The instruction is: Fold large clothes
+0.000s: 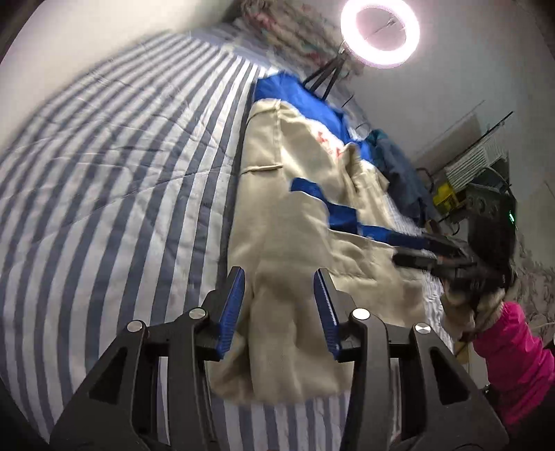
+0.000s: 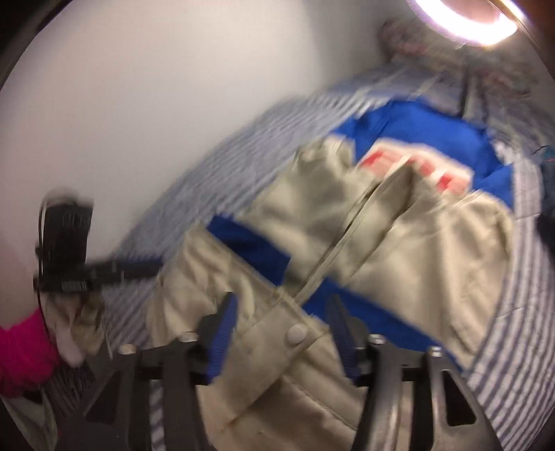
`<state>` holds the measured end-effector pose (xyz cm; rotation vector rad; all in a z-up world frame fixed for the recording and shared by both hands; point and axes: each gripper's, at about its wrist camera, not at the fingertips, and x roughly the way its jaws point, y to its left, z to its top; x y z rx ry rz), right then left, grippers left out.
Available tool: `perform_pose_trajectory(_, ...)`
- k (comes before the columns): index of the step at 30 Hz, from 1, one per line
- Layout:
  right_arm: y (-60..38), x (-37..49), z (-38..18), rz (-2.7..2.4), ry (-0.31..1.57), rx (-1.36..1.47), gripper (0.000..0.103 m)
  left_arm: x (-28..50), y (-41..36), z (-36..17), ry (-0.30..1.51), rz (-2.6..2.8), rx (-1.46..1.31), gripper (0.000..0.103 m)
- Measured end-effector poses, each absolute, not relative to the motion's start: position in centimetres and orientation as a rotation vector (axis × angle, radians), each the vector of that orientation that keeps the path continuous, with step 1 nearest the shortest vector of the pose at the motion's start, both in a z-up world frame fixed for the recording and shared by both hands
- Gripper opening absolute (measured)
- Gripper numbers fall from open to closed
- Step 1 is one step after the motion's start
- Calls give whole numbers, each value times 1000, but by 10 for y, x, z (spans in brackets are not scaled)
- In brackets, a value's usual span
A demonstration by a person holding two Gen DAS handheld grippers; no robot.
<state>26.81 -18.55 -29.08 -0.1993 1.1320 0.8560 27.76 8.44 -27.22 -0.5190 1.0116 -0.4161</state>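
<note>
Bedspread [image 1: 104, 166], blue/white stripes, fills the left. Left gripper [image 1: 279, 312] sits near, jaws apart w/ a fold of the beige-and-blue jacket [image 1: 295, 215] between them, pads not pressing on it. Jacket lies along the bed's middle (red lettering toward the far end). Ring light [image 1: 380, 33] glows far right. Right gripper [image 2: 282, 329], jaws apart too, straddles the jacket's snap-button edge; a pink sleeve [image 1: 513, 360] shows at near right.
</note>
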Motion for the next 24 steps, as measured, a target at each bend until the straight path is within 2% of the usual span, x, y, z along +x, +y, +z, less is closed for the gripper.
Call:
perform_pose_trajectory(1, -183, 262, -297, 844, 1147, -233, 53, 287, 82, -275, 1019, -438, -522, 34)
perform_pose_trajectory(2, -181, 260, -303, 831, 1151, -253, 44, 293, 79, -277, 1024, -449, -519, 21)
perform_pose_trajectory(3, -180, 259, -307, 827, 1145, -264, 15, 302, 74, -276, 1025, -450, -500, 21)
perform_pose_trajectory(6, -185, 255, -306, 790, 1071, -302, 12, 324, 47, -279, 1027, -407, -296, 21)
perform_pose_trajectory(7, -190, 260, -309, 758, 1074, -303, 11, 331, 40, -285, 1041, -402, -250, 23)
perform_pose_trajectory(9, -198, 270, -315, 714, 1100, -253, 6, 336, 42, -288, 1041, -401, -284, 25)
perform_pose_trajectory(11, -203, 268, -306, 721, 1087, -213, 8, 330, 51, -286, 1033, -392, -326, 25)
perform_pose_trajectory(12, -210, 266, -298, 725, 1063, -176, 13, 324, 55, -283, 1025, -370, -326, 25)
perform_pose_trajectory(13, -222, 263, -285, 723, 1027, -118, 23, 318, 59, -279, 1018, -350, -321, 25)
perform_pose_trajectory(15, -263, 257, -261, 658, 942, 18, 27, 301, 65, -263, 973, -297, -309, 25)
perform_pose_trajectory(17, -301, 248, -253, 581, 926, 121, 27, 284, 68, -248, 924, -289, -315, 25)
perform_pose_trajectory(19, -329, 236, -256, 528, 935, 164, 33, 271, 64, -239, 899, -292, -311, 25)
perform_pose_trajectory(20, -343, 227, -262, 503, 953, 183, 37, 268, 60, -238, 896, -307, -306, 25)
perform_pose_trajectory(21, -351, 223, -270, 489, 979, 199, 49, 267, 52, -237, 898, -320, -289, 25)
perform_pose_trajectory(23, -358, 216, -285, 479, 1019, 238, 50, 265, 33, -239, 902, -326, -234, 25)
perform_pose_trajectory(24, -359, 216, -289, 478, 1025, 246, 45, 266, 27, -245, 910, -307, -223, 25)
